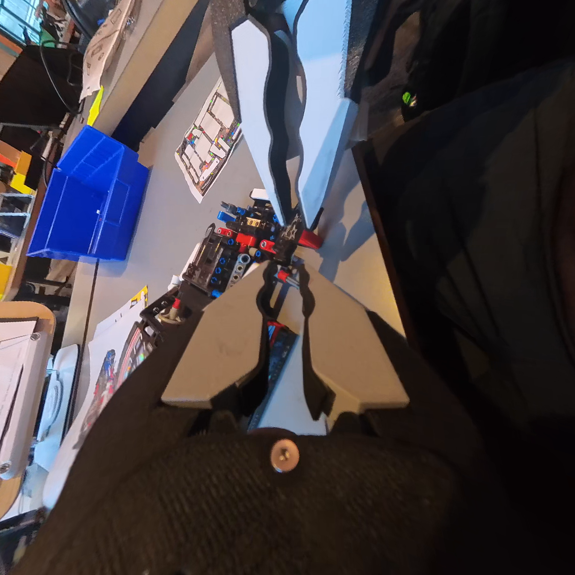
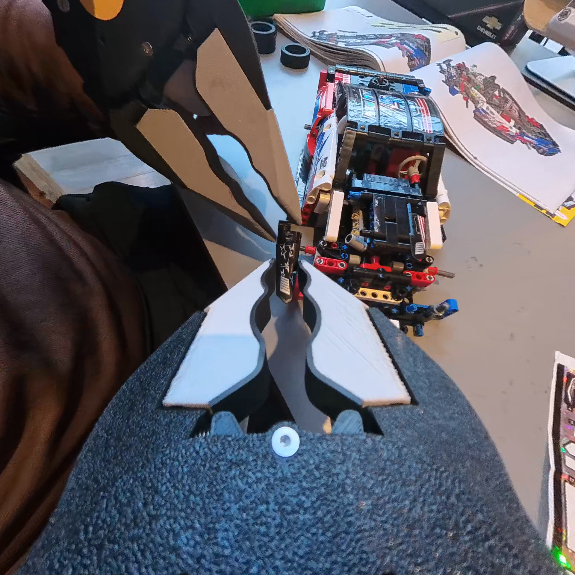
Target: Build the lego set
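Note:
A small black Lego panel with white stars [image 2: 287,264] is held over the table's near edge, just beside the front corner of the partly built Lego car [image 2: 373,186]. My right gripper [image 2: 287,263], with white fingers, is shut on the panel's lower half. My left gripper [image 1: 285,266], with grey fingers, is closed on the panel's other end, where a red pin shows. In the left wrist view the panel [image 1: 287,238] sits between both grippers, and the right gripper [image 1: 298,222] comes in from above. A red piece [image 1: 311,238] sticks out behind the panel.
A blue bin [image 1: 90,205] stands far left on the grey table. A sticker sheet [image 1: 208,149] lies beyond the car. Open instruction booklets [image 2: 497,124] lie behind the car, with two black tyres [image 2: 294,56] nearby. A person's clothing fills the near side. My two grippers' fingertips are within a few centimetres of each other.

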`<action>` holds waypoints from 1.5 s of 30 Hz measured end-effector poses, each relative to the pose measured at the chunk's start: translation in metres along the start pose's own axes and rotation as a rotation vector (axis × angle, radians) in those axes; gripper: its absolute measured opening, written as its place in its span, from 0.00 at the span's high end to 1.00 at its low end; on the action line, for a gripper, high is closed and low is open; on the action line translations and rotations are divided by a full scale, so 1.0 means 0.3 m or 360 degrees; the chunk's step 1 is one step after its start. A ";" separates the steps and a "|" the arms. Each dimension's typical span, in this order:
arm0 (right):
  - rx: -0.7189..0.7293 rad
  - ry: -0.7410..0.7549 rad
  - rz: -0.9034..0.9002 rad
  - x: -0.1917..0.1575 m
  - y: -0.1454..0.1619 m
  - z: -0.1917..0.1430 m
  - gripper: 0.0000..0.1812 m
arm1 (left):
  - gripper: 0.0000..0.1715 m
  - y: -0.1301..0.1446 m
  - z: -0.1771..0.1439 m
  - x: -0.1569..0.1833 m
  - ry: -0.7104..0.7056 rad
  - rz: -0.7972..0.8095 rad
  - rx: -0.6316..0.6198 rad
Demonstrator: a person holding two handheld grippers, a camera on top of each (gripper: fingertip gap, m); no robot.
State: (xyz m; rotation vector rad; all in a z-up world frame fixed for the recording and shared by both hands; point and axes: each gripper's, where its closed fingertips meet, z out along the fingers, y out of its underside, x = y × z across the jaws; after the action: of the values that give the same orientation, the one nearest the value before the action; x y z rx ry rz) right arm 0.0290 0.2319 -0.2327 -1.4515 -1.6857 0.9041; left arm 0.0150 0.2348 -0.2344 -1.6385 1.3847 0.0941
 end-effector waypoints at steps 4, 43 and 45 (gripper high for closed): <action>0.0004 0.0053 -0.0042 0.010 0.004 -0.009 0.93 | 0.90 0.029 -0.033 0.012 0.0032 -0.0188 0.0026; 0.0146 0.0443 0.0021 0.219 -0.033 -0.031 0.93 | 0.93 0.200 -0.201 -0.115 -0.0195 -0.0616 0.0263; 0.0149 0.0423 0.0019 0.209 -0.035 -0.031 0.93 | 0.93 0.203 -0.194 -0.115 -0.0215 -0.0588 0.0238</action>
State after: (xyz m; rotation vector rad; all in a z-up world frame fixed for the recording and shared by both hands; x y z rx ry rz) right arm 0.0256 0.2933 -0.2142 -1.4498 -1.4230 0.7492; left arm -0.0742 0.2260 -0.2188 -1.7008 0.9474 -0.1103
